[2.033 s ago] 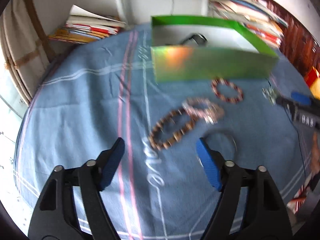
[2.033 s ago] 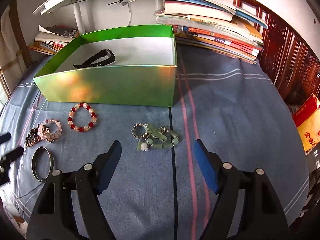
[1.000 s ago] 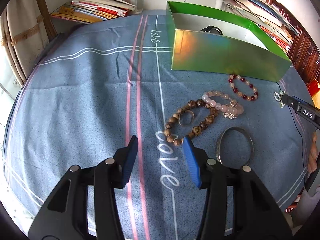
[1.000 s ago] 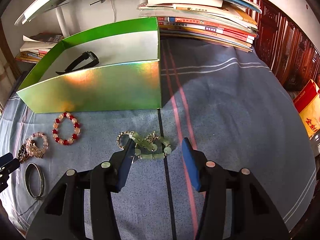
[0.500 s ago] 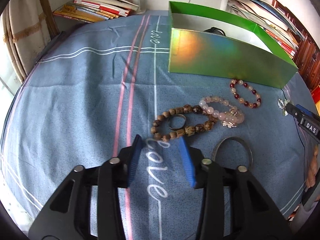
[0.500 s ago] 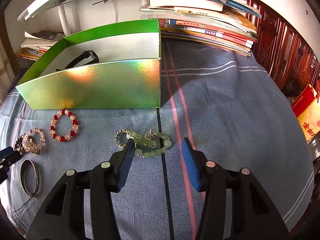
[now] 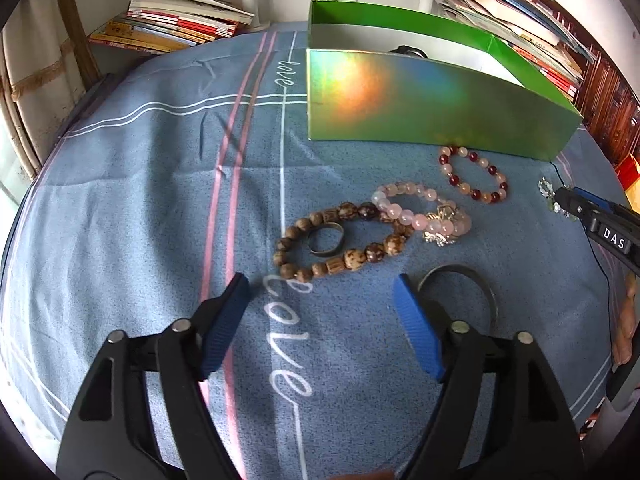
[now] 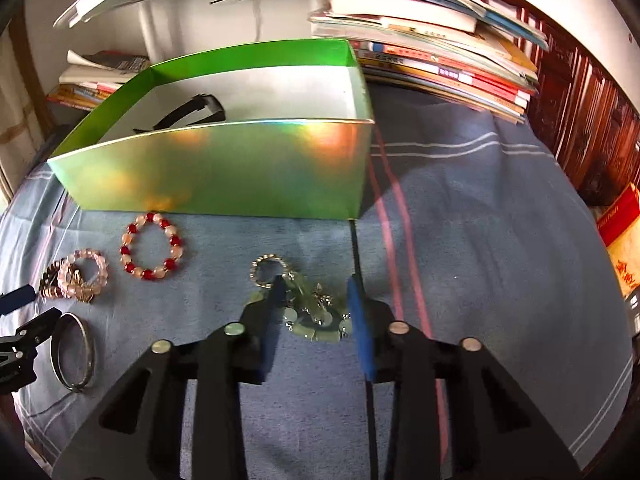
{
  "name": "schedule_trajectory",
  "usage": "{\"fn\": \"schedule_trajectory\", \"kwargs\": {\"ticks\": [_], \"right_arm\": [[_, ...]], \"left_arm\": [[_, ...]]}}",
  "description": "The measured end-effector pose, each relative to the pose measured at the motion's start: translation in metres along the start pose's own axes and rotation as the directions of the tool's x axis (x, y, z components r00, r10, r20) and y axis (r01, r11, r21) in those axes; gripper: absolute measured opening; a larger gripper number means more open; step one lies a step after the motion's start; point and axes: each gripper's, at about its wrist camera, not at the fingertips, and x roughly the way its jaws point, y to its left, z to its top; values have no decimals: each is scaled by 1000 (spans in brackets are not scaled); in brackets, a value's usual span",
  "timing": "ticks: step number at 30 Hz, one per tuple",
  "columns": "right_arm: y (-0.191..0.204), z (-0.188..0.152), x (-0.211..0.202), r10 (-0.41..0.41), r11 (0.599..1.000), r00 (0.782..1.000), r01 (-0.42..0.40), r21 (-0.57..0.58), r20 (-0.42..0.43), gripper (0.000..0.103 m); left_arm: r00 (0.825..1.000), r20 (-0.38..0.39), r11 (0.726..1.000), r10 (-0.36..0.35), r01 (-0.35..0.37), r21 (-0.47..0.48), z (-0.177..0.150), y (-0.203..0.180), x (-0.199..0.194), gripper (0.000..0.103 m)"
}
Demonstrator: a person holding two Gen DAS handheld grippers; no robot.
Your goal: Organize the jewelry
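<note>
A green box [image 7: 420, 104] [image 8: 224, 168] stands on the blue cloth with a black watch [image 8: 192, 114] inside. In front of it lie a red-and-pink bead bracelet [image 7: 472, 174] [image 8: 151, 250], a pink bead bracelet [image 7: 420, 212] [image 8: 82, 274], a brown wooden bead bracelet [image 7: 340, 244] around a ring [image 7: 326, 240], and a metal bangle [image 7: 486, 288] [image 8: 74, 350]. My left gripper [image 7: 322, 296] is open just short of the brown bracelet. My right gripper [image 8: 316, 292] is low on the cloth with its jaws around a green jade bracelet [image 8: 316, 316], still slightly apart.
Stacks of books [image 8: 432, 60] line the back right, more books [image 7: 176, 24] at the back left. Dark wooden furniture [image 8: 580, 120] stands at the right. The right gripper [image 7: 592, 220] shows at the right edge of the left wrist view.
My left gripper has opened wider and come closer to the brown bracelet. My right gripper has dropped onto the jade bracelet and its jaws have narrowed around it.
</note>
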Motion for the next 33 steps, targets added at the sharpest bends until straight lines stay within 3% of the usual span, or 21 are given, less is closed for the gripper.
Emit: {"fn": "schedule_trajectory", "kwargs": {"ticks": [1, 3, 10, 22, 27, 31, 33], "right_arm": [[3, 0, -1, -4, 1000, 1000, 4, -15, 2, 18], [7, -1, -2, 10, 999, 1000, -10, -30, 0, 9], [11, -1, -14, 54, 998, 998, -53, -36, 12, 8], [-23, 12, -63, 29, 997, 992, -37, 63, 126, 8], [-22, 9, -58, 56, 996, 994, -62, 61, 99, 8], [-6, 5, -48, 82, 996, 994, -84, 24, 70, 8], [2, 2, -41, 95, 995, 994, -96, 12, 48, 8]], "left_arm": [[1000, 0, 1000, 0, 0, 5, 0, -1, 0, 79], [1000, 1, 1000, -2, 2, 4, 0, -2, 1, 79], [1000, 7, 1000, -2, 2, 6, -1, -3, 1, 79], [1000, 15, 1000, 3, -3, 6, -4, -4, -1, 79], [1000, 12, 1000, -6, 6, 5, -4, -3, -1, 79], [998, 0, 997, -62, 62, -49, 1, 11, -3, 78], [998, 2, 995, -61, 61, -77, 5, 19, -3, 70]]}}
